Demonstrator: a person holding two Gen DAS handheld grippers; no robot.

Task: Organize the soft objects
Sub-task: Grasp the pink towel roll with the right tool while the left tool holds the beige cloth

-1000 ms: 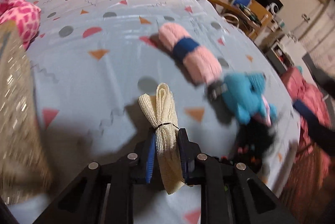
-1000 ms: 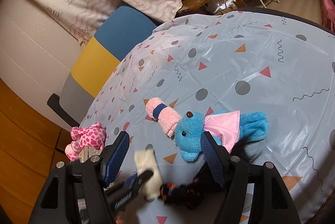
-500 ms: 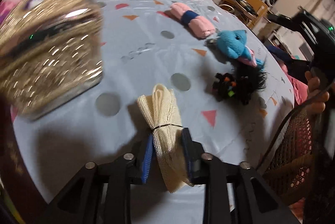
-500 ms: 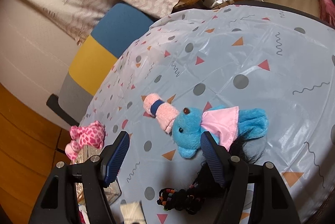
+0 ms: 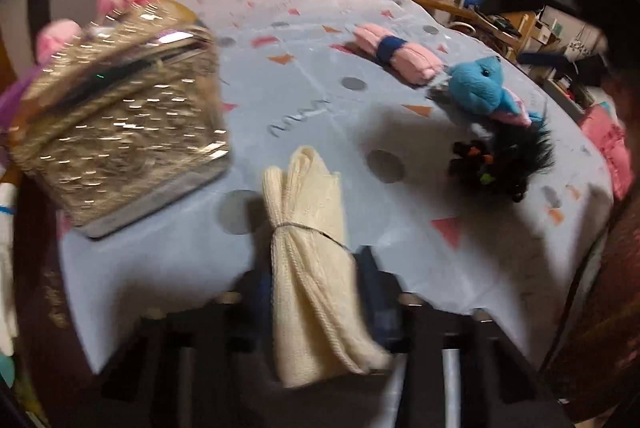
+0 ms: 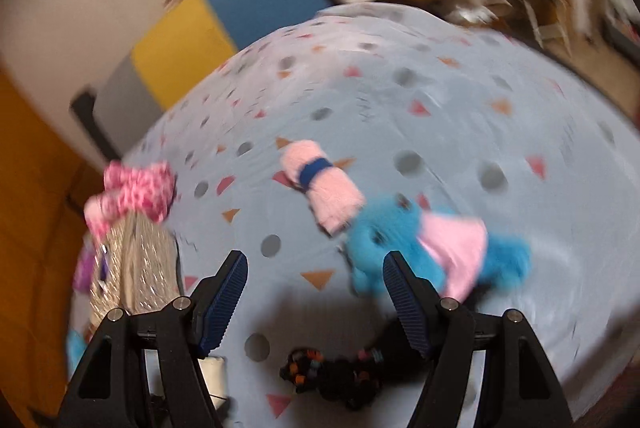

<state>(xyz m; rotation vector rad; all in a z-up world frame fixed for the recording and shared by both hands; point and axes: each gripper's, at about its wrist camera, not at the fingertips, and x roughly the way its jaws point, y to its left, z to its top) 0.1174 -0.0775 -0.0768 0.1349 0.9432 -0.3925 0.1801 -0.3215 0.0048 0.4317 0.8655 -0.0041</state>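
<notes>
Now, left gripper (image 5: 312, 292) fingers closing on cream knitted bundle (image 5: 310, 240) — bundle between them, above the surface (image 5: 304, 100), gold basket (image 5: 120, 132) just left, right gripper (image 6: 312, 304) fingers spread, empty — blue plush (image 6: 400, 240) beside the right finger.

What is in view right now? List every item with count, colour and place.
Cream knitted cloth bundle: one, cream, between the closing left tool's jaws.
Gold glittery box: one, gold, table's left edge.
Pink spotted plush toy: one, pink, behind the box.
Pink rolled towel with blue band: one, mid-table.
Blue plush toy in pink dress: one, beside the towel.
Black fuzzy toy with coloured beads: one, near edge.
Patterned light-blue tablecloth: one, covering the table.
Left tool: one, black.
Right tool: one, black, open, empty.
</notes>
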